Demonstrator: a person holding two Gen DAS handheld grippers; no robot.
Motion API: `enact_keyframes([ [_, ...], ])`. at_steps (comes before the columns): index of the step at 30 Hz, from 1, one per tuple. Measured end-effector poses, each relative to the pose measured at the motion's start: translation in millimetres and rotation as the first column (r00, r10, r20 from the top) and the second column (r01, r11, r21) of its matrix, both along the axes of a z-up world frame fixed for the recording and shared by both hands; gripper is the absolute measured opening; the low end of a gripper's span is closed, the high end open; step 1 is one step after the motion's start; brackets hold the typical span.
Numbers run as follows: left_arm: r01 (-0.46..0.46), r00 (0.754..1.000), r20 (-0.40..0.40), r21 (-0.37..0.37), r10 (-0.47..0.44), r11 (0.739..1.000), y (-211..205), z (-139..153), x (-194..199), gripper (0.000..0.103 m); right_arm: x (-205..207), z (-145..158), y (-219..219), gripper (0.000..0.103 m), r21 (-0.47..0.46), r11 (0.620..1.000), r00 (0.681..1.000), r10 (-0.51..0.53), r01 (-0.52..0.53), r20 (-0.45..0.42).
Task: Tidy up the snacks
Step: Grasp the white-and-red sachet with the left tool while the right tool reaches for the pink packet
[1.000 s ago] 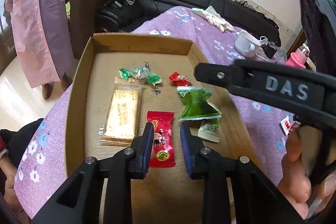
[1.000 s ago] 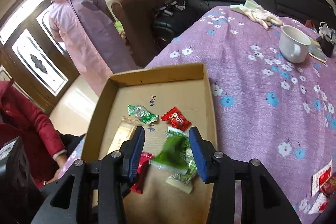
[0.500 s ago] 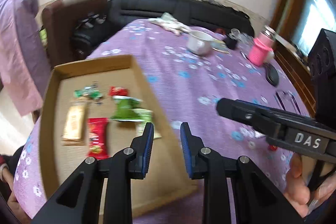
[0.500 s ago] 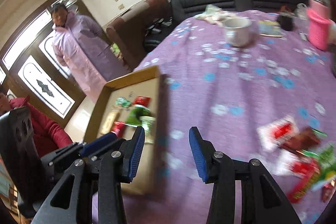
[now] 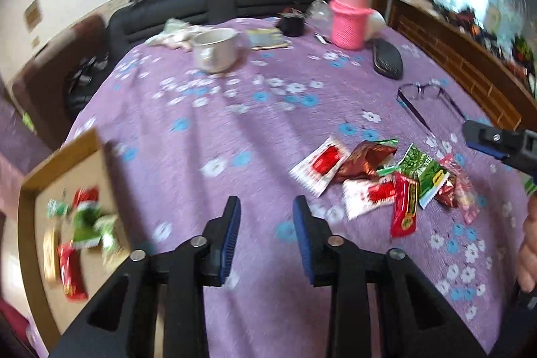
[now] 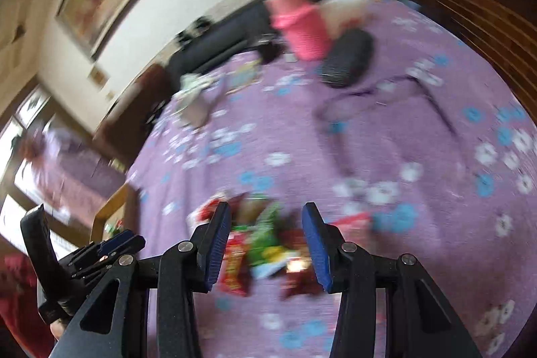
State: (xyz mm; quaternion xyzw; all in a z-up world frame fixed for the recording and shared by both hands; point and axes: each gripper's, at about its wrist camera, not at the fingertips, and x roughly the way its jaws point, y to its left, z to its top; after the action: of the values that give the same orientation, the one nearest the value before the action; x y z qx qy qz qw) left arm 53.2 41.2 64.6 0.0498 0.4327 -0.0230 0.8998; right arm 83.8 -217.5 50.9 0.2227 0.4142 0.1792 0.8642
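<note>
Purple flowered cloth [image 5: 208, 109] covers the whole table, and both my claws hang over it empty. Nearest in the left wrist view is my left claw [image 5: 266, 234], its jaws parted with only cloth between them; they have just been opening, which I read as readying for another pick. At the near left sits the box [image 5: 30, 187] with several snacks already in it — blurred, but laid roughly side by side, so that is where sorted pieces go.

To the right, a little farther out, lies the pile [image 5: 379, 183] of loose snacks, overlapping one another in a heap rather than a row. The red stick [image 5: 404, 210] at its near edge runs near-to-far, slightly tilted; the green packet [image 5: 424, 171] beside it slants from near right to far left. My right claw [image 6: 266, 237] hovers just over this pile, jaws apart and gripping nothing, with the red and green wrappers showing between them — well placed, I judge, to close across a packet's short side.

Farther off stand the mug [image 5: 216, 51] at left, glasses [image 5: 429, 99] at right and the pink bottle [image 5: 350, 19] at the far edge, all clear of my working path.
</note>
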Motion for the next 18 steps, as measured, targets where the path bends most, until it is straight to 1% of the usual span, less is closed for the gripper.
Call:
enact_keyframes([
  [2, 0.039, 0.999, 0.001, 0.035, -0.039, 0.999, -14, -5, 13, 0.046, 5, -8, -11, 0.047, 0.014, 1.000, 0.999, -0.027, 0.027, -0.042],
  [3, 0.055, 0.998, 0.003, 0.076, -0.056, 0.996, -22, -8, 22, 0.049, 8, -11, -15, 0.047, 0.025, 0.999, 0.998, -0.031, 0.033, -0.056],
  [4, 0.076, 0.997, -0.004, 0.100, -0.076, 0.992, -26, -12, 28, 0.054, 10, -13, -18, 0.047, 0.043, 0.998, 0.997, -0.032, 0.035, -0.069],
  [5, 0.097, 0.995, -0.013, 0.121, -0.096, 0.988, -31, -15, 35, 0.056, 11, -13, -20, 0.047, 0.063, 0.998, 0.997, -0.024, 0.029, -0.078],
  [7, 0.125, 0.992, -0.034, 0.162, -0.121, 0.979, -38, -24, 47, 0.057, 9, -13, -22, 0.047, 0.073, 0.997, 0.997, -0.015, 0.021, -0.081],
  [9, 0.153, 0.987, -0.069, 0.182, -0.143, 0.971, -44, -33, 55, 0.058, 8, -11, -24, 0.047, 0.074, 0.997, 0.997, -0.015, 0.020, -0.075],
  [12, 0.179, 0.982, -0.100, 0.223, -0.160, 0.958, -53, -45, 64, 0.058, 5, -10, -26, 0.047, 0.090, 0.996, 0.997, -0.015, 0.022, -0.072],
  [16, 0.189, 0.980, -0.108, 0.273, -0.165, 0.943, -63, -54, 76, 0.058, 4, -10, -26, 0.047, 0.101, 0.995, 0.997, -0.010, 0.017, -0.073],
  [18, 0.190, 0.981, -0.096, 0.277, -0.170, 0.942, -66, -57, 81, 0.058, 3, -10, -26, 0.047, 0.101, 0.995, 0.997, -0.006, 0.013, -0.071],
])
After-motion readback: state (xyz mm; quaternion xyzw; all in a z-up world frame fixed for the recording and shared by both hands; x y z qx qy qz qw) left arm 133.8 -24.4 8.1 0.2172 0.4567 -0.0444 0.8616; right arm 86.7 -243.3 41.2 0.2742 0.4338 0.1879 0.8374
